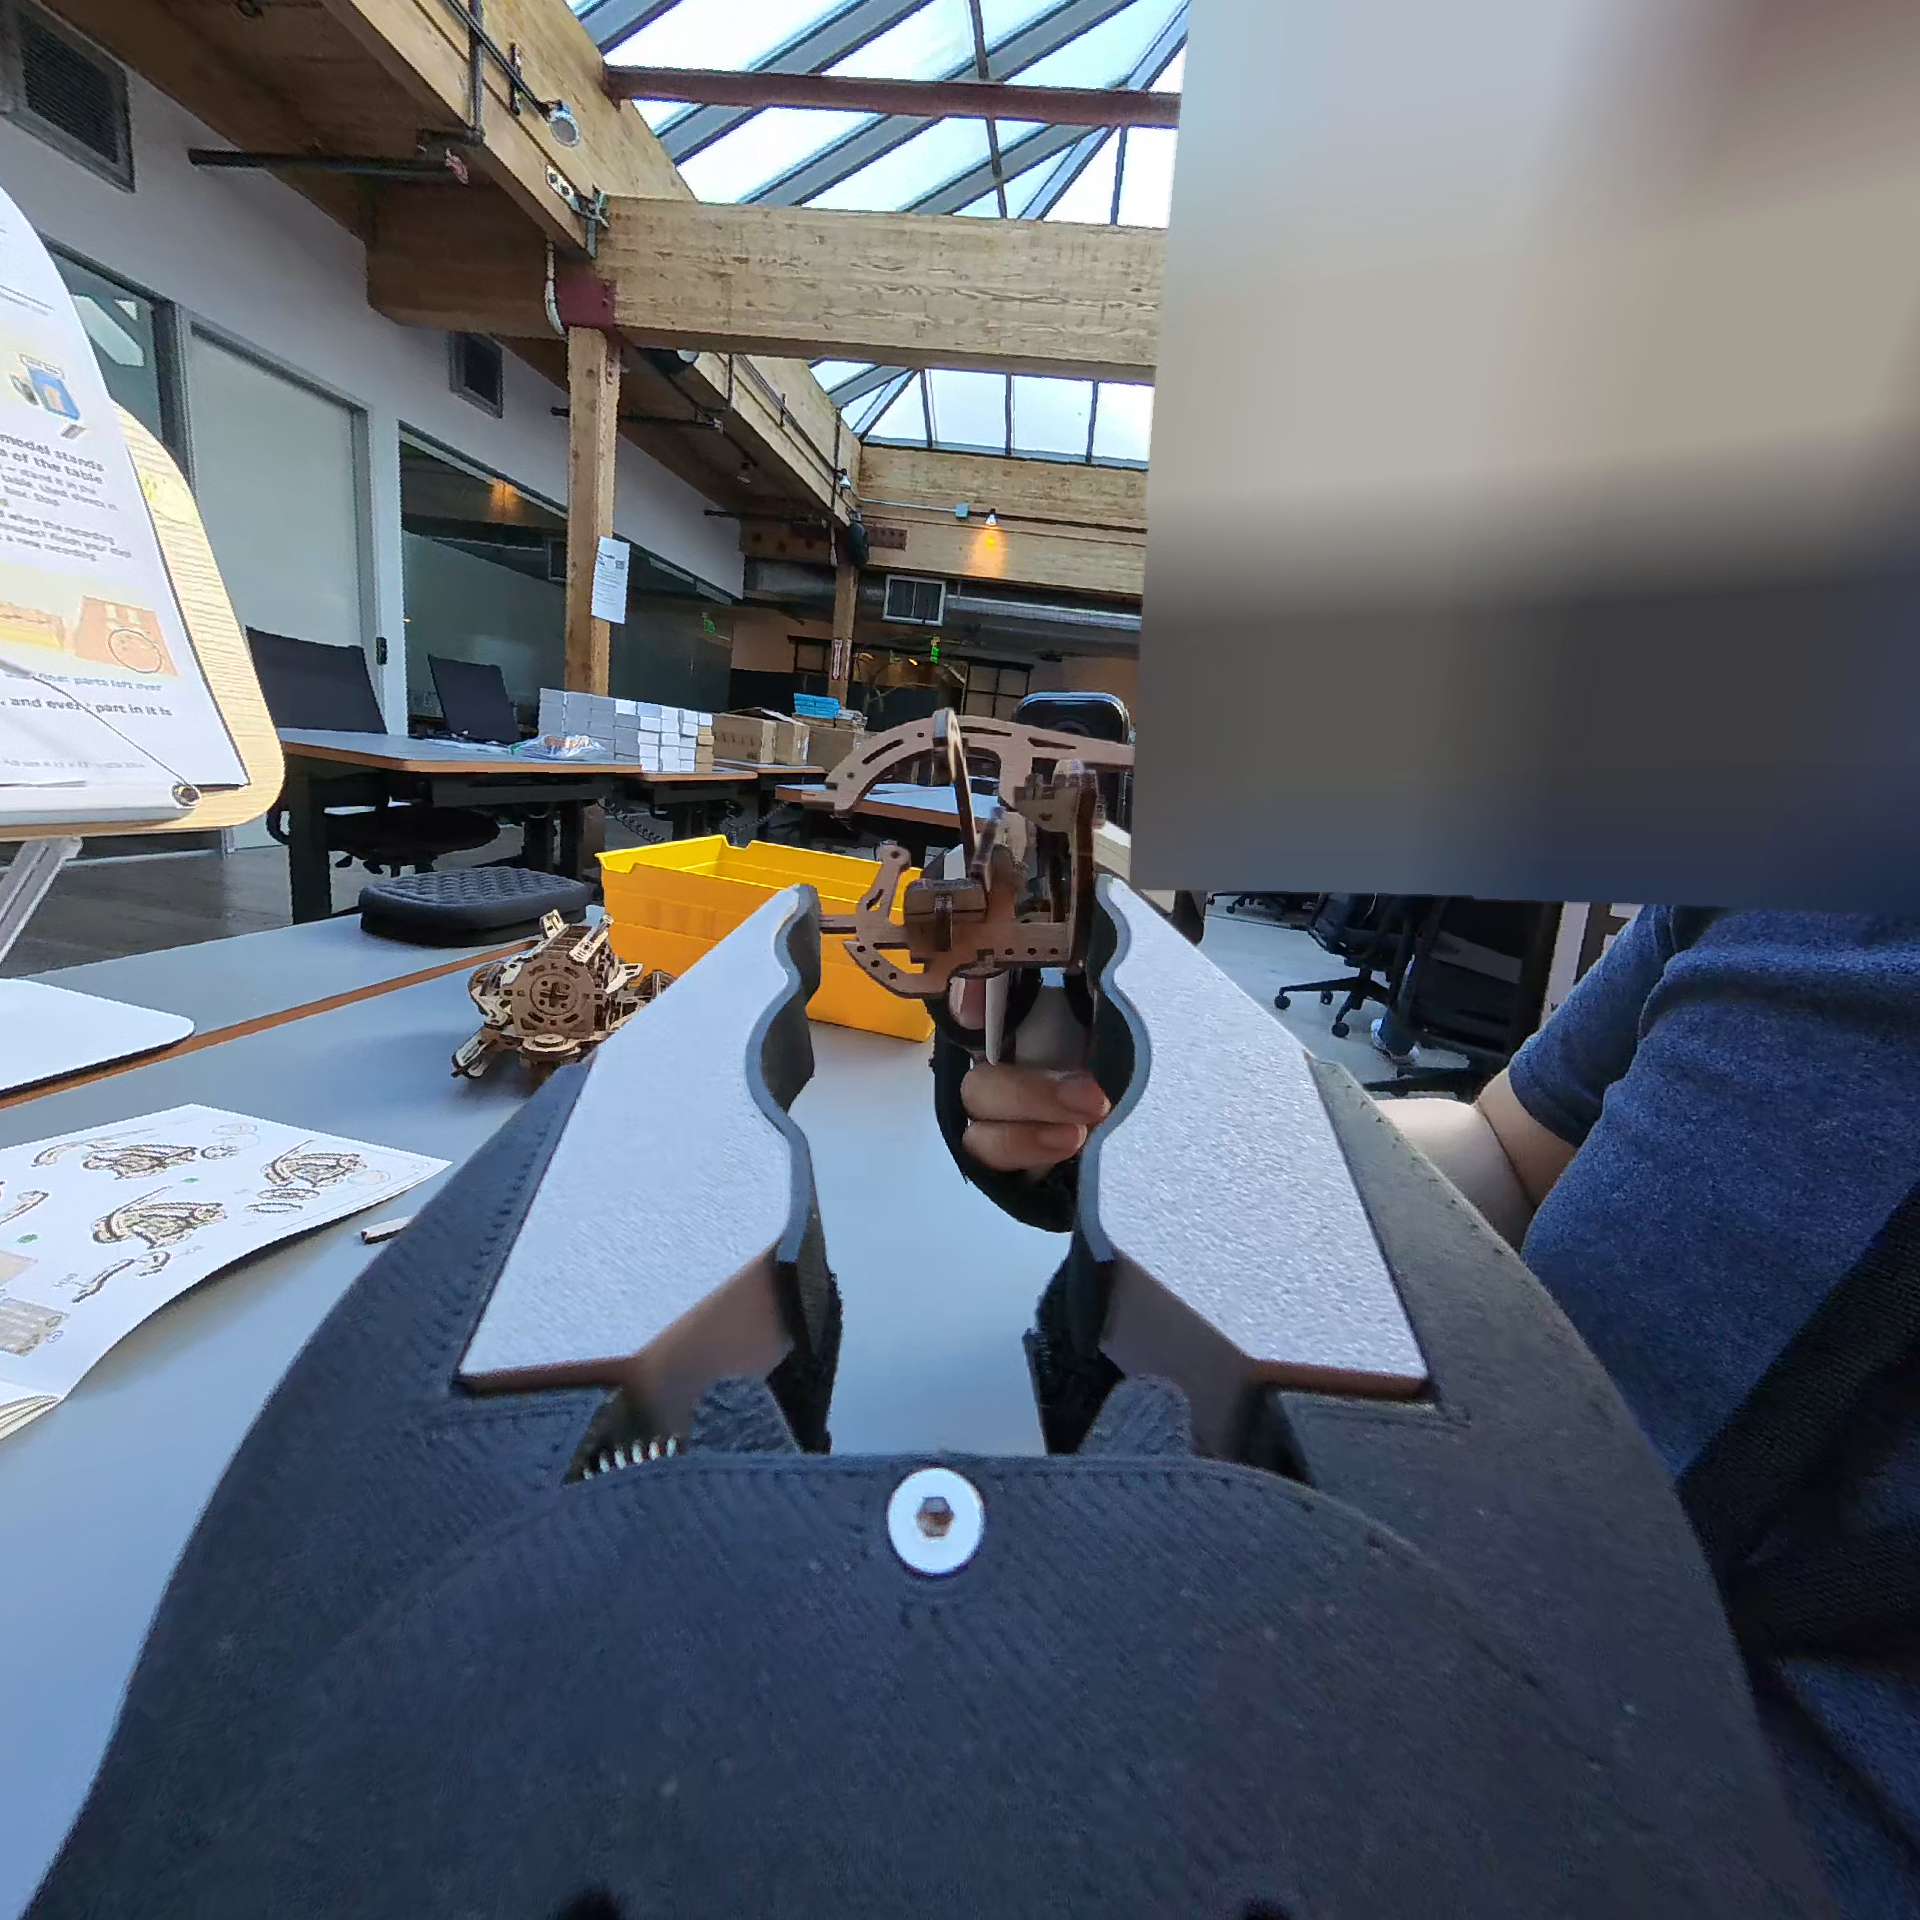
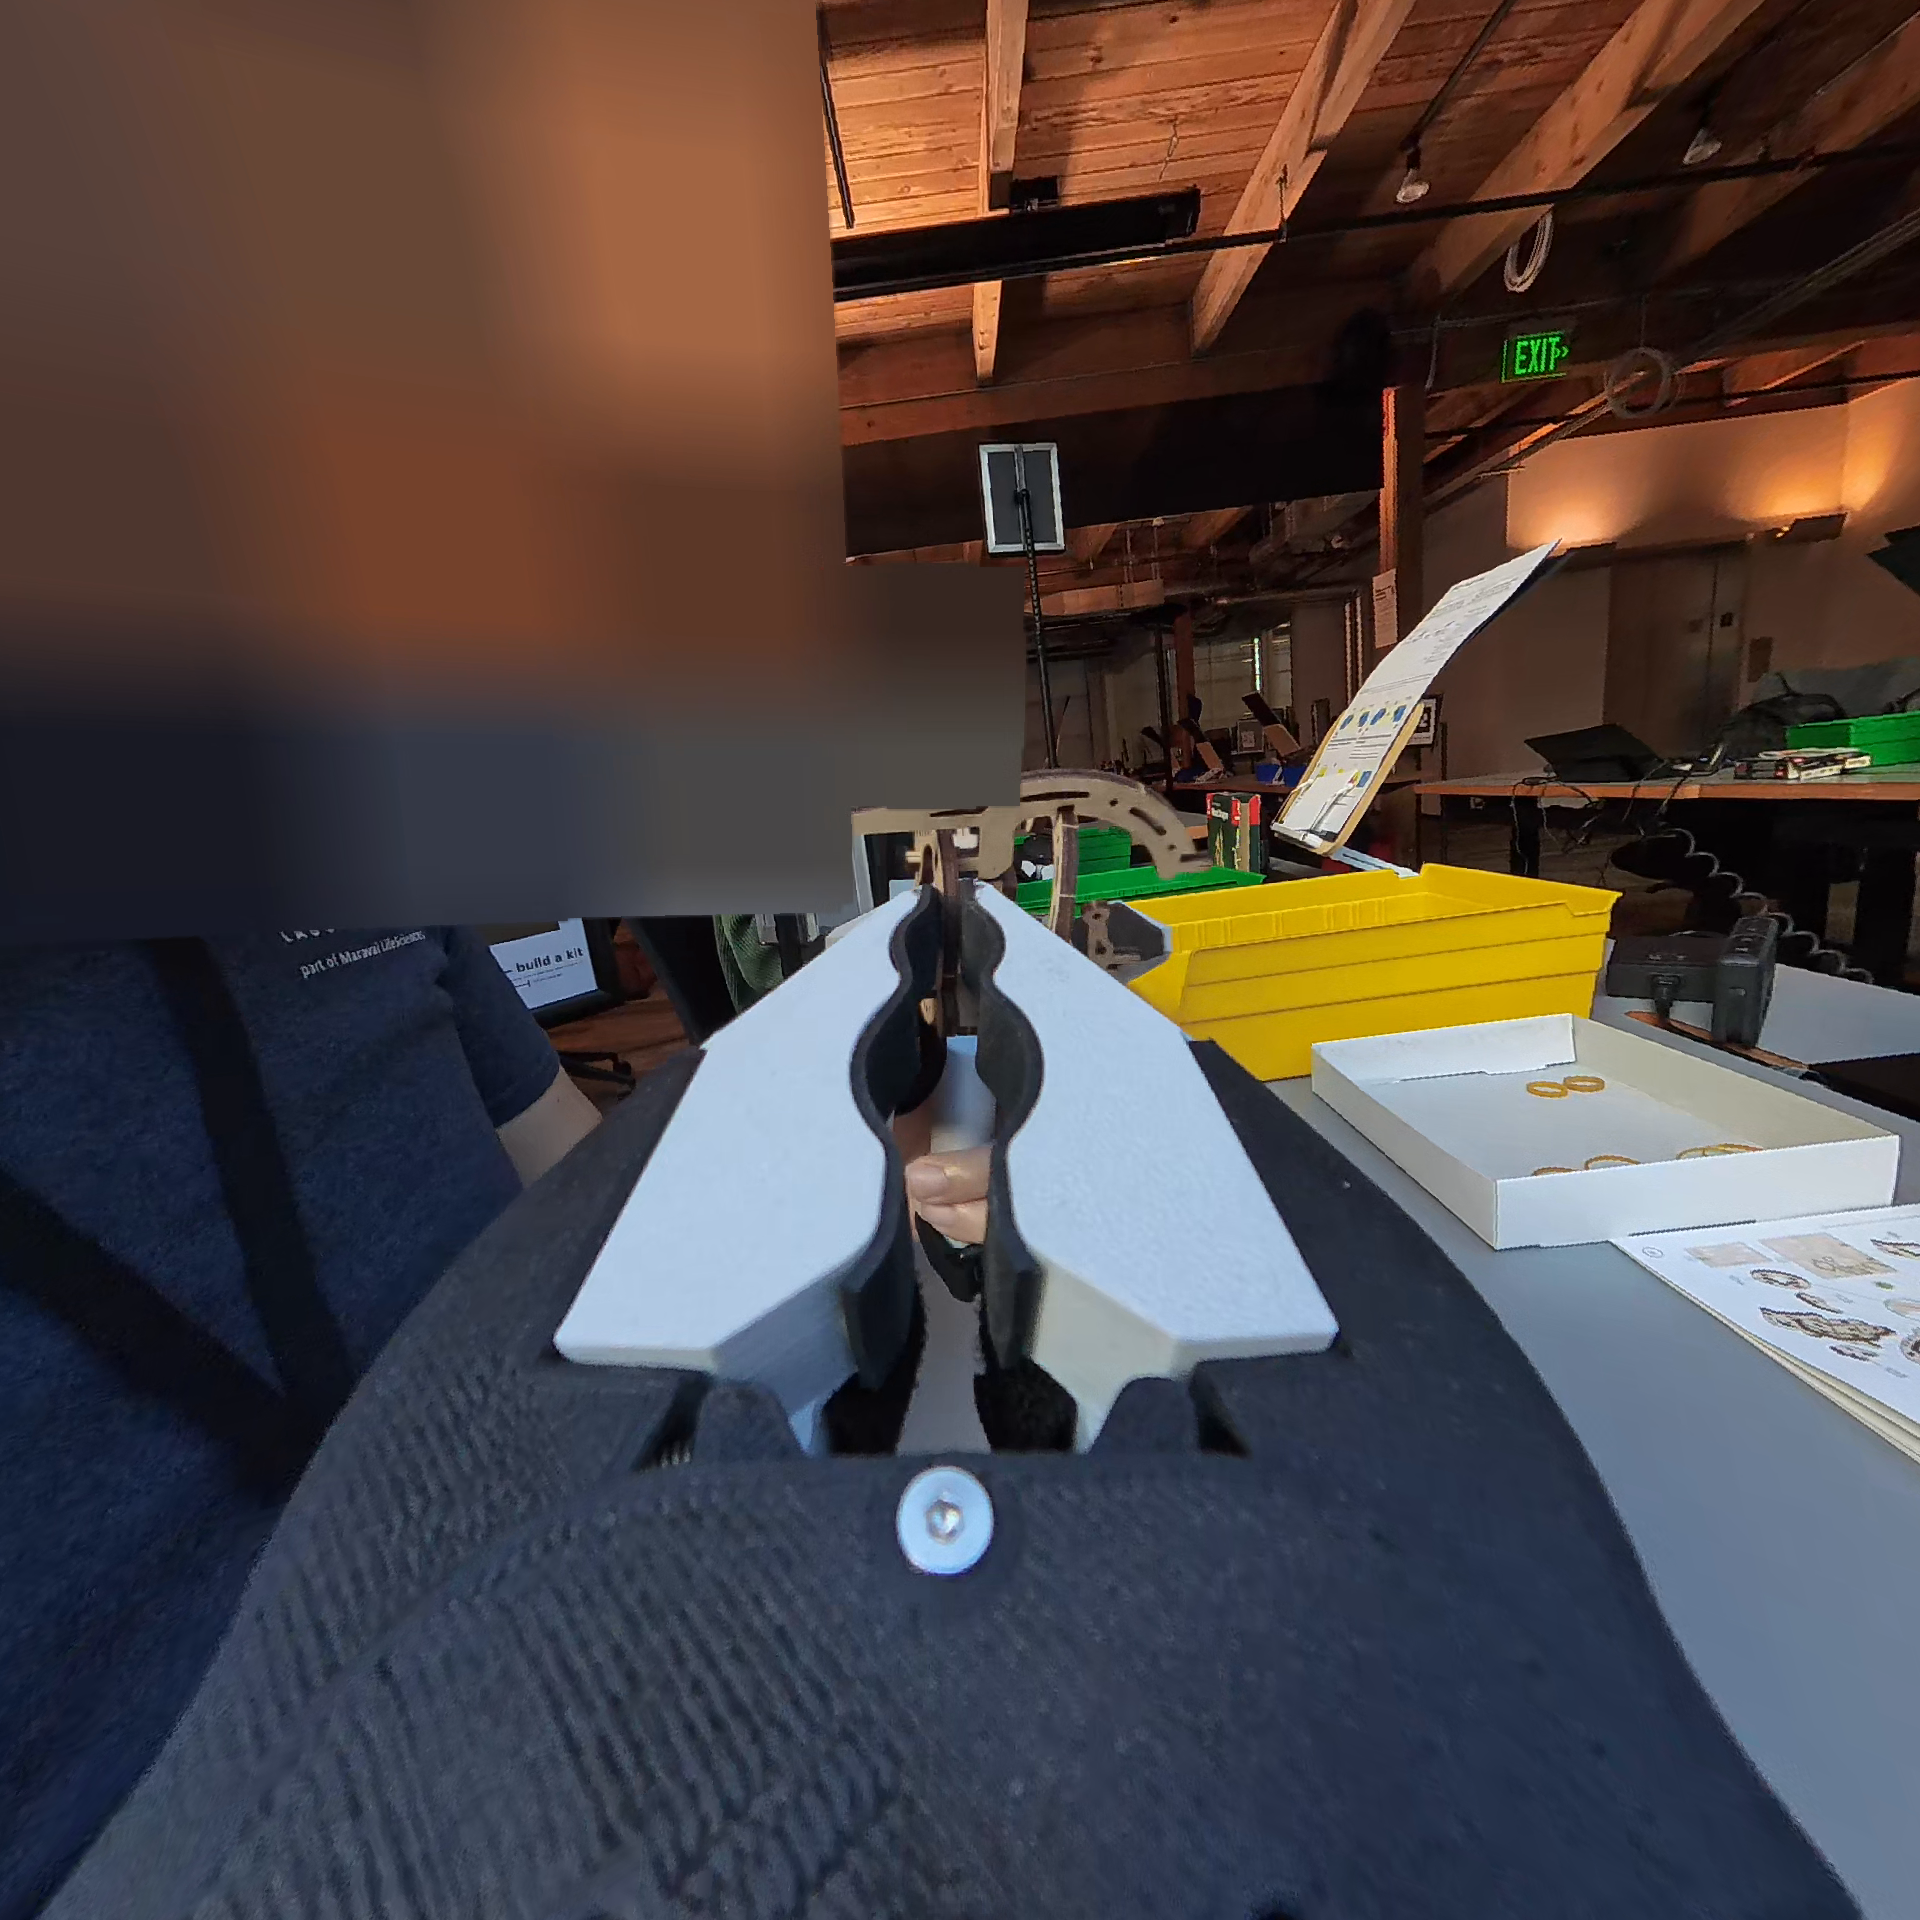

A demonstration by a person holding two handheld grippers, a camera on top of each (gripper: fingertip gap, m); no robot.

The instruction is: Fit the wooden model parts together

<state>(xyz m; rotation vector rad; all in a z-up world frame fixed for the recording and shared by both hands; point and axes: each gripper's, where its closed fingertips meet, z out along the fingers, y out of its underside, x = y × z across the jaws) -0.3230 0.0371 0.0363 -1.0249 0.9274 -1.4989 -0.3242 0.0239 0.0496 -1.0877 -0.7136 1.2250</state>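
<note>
Right gripper [image 2: 951, 914] pinches the wooden model assembly [image 1: 977, 862] by a thin plate, held raised above the table [image 1: 312, 1039] so the left gripper [image 1: 951, 935], fingers spread and empty, can reach it, with a second wooden subassembly [image 1: 551, 997] by the yellow bin [image 1: 707, 894].

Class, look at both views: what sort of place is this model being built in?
Probably a shared workshop or open-plan office in a converted industrial building: timber ceiling beams, a skylight, and rows of desks with office chairs.
</note>
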